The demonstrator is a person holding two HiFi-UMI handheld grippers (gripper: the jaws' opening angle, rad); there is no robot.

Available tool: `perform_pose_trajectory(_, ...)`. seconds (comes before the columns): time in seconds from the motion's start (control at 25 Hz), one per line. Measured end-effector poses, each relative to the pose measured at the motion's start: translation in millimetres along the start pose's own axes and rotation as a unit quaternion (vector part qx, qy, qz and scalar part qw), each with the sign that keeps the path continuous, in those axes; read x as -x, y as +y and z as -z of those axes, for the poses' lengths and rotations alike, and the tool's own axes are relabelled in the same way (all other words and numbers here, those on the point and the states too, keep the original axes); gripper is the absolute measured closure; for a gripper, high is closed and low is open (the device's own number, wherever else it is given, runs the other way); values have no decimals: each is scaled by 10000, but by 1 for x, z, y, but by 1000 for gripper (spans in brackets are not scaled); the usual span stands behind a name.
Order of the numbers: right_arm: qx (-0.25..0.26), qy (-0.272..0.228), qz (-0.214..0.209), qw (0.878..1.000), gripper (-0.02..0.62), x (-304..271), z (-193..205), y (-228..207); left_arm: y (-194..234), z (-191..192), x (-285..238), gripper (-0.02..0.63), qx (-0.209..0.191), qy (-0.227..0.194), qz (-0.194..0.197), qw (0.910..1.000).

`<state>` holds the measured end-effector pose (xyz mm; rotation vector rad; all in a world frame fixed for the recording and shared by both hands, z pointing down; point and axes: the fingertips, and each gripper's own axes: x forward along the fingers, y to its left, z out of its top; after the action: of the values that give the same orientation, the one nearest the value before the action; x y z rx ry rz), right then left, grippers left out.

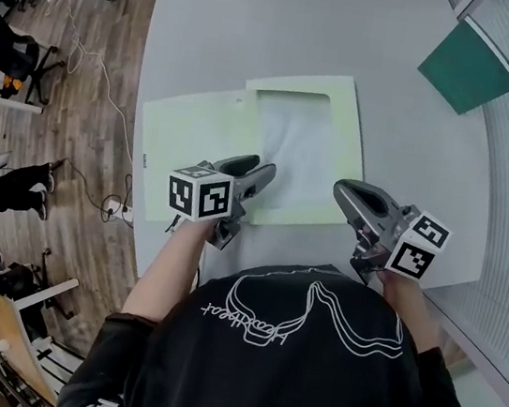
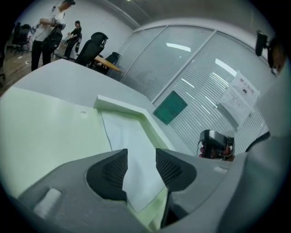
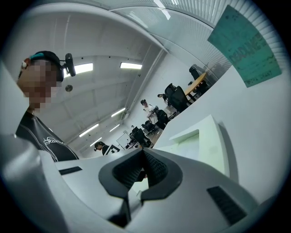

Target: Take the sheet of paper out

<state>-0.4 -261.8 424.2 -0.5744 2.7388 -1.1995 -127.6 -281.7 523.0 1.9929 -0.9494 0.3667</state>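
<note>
Nearest the person, in the lower left of the head view, the left gripper (image 1: 255, 173) is tilting down over the near edge of the folder (image 1: 188, 141). Its jaws are standing wide apart, pressing on nothing. In the left gripper view, the sheet's near corner is showing in the gap between them. At the lower right, the right gripper (image 1: 341, 192) is hanging about level, just off the folder's right edge. Its jaws are meeting at the tips, and nothing is sitting between them. The sheet (image 1: 294, 142) is lying flat in the open pale green folder, in the middle of the frame, tucked under the folder's raised border at the far end. It is looking thin, light and limp. It would likely crease under a hard pinch and slide easily on the smooth folder, so the free near corner seems the best place to take hold, drawing it back low and flat. The table (image 1: 223, 32) is stretching away beyond, with a green pad (image 1: 469, 67) lying well apart at the upper right.
</note>
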Motion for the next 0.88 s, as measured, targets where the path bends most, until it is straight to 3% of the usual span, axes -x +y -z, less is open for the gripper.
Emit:
perform_pose_trajectory(0.12, -137, -22, -33, 9999, 586, 5, 1, 3, 6, 9, -7, 423, 244, 162, -80, 9995)
perform_pose_trajectory(0.56, -506, -90, -70, 9987, 586, 2, 4, 1, 29, 18, -27, 425, 559, 575, -286, 9964)
perform_pose_trajectory(0.88, -717, -241, -202, 9969, 586, 1, 8, 8, 35, 21, -31, 425, 769, 640, -353, 9944)
